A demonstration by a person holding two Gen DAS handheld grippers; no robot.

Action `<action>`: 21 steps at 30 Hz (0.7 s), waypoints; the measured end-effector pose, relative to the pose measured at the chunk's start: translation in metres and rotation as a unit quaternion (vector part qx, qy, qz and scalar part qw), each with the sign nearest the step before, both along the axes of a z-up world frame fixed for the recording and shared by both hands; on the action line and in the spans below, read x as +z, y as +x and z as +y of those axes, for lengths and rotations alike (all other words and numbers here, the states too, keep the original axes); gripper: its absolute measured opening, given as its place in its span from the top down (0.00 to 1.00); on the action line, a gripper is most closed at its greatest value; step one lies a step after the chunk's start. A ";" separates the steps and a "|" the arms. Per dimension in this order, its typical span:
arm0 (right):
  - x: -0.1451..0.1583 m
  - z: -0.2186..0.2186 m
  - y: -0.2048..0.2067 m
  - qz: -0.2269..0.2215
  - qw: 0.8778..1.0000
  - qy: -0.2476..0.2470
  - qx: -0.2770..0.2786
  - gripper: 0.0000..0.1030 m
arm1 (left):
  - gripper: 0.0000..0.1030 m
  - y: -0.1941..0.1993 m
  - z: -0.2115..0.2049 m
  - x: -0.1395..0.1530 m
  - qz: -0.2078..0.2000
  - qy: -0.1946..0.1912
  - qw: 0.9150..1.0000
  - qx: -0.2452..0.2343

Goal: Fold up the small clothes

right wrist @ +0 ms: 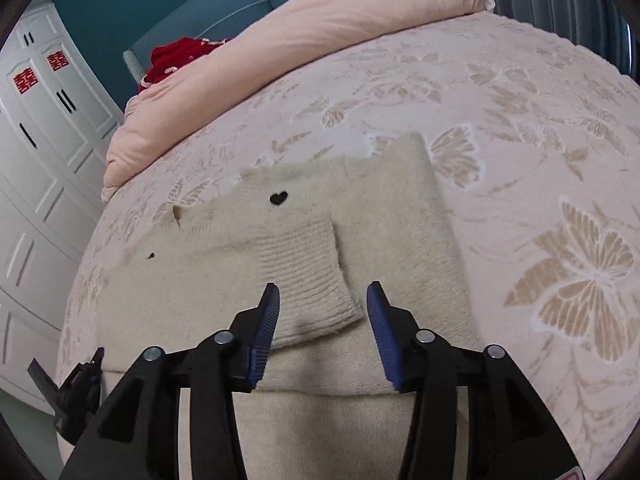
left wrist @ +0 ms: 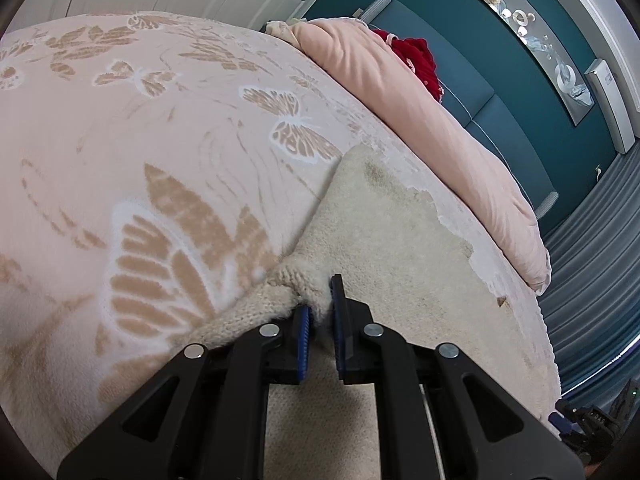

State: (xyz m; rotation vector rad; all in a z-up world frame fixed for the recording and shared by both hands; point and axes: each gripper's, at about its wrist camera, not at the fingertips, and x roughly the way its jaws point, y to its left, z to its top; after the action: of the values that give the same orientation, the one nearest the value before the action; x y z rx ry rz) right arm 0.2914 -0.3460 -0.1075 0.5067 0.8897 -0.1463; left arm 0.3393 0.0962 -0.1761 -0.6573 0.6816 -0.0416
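Note:
A cream knitted sweater (right wrist: pixel 400 208) lies flat on the pink butterfly-patterned bedspread (right wrist: pixel 560 140), with a small black heart (right wrist: pixel 278 198) on its front. One sleeve is folded across the body, and its ribbed cuff (right wrist: pixel 304 264) lies just ahead of my right gripper (right wrist: pixel 323 288). That gripper stands open, its blue pads (right wrist: pixel 266 320) on either side of the cuff's end and not pressing it. In the left wrist view my left gripper (left wrist: pixel 320 296) is shut on a bunched knitted edge of the sweater (left wrist: pixel 392 240) at the garment's corner.
A rolled pink duvet (right wrist: pixel 280 32) lies along the far side of the bed, with a red garment (right wrist: pixel 176 58) behind it. White wardrobe doors (right wrist: pixel 40 160) stand past the bed's left edge. Grey-blue curtains (left wrist: pixel 592 280) hang beyond the other side.

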 end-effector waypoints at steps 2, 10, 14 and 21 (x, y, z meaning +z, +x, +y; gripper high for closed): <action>-0.022 0.011 0.011 0.040 0.999 0.002 0.012 0.75 | 0.90 0.001 -0.001 0.002 0.006 0.005 1.000 0.001; -0.003 0.000 0.000 0.009 1.000 -0.015 -0.014 0.94 | 0.90 0.025 -0.014 0.019 0.095 0.101 0.989 -0.059; -0.018 0.001 -0.003 0.024 0.999 -0.019 -0.010 0.92 | 0.90 0.037 -0.018 0.025 0.140 0.124 0.979 -0.080; 0.043 0.000 -0.098 -0.009 1.000 0.014 -0.020 0.55 | 0.61 -0.004 0.006 0.058 0.174 0.083 0.978 -0.073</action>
State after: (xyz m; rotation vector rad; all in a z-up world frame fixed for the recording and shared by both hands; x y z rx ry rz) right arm 0.1929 -0.3460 -0.0644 0.5520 0.8661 -0.1664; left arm 0.3355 0.1024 -0.1185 -0.4547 1.0597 -0.0039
